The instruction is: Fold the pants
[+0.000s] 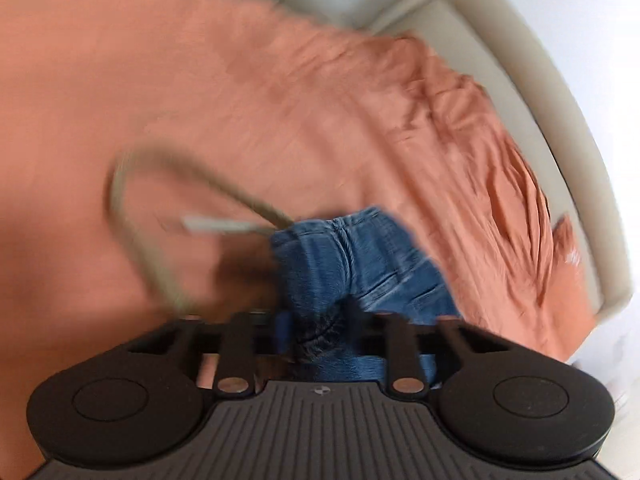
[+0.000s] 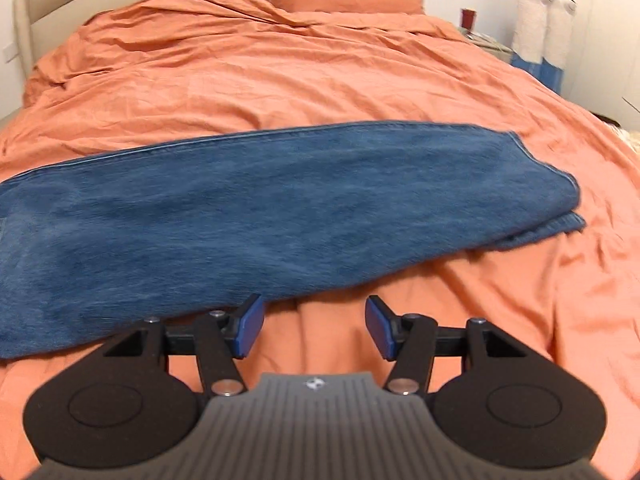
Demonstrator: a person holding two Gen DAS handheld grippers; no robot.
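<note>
Left gripper fingertips: buried in bunched denim of the pants; pads unseen.
Drawstring: a beige loop smeared by motion blur.
Duvet, left wrist view: texture blurred away.
Pants, right wrist view: waist end cut off at the left edge.
Bedside items: too small to identify.

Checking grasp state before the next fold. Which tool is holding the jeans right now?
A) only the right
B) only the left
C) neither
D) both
B: the left tool has bunched denim of the jeans pinched between its fingers, while the right tool sits open above the orange duvet, gripping nothing.
</note>
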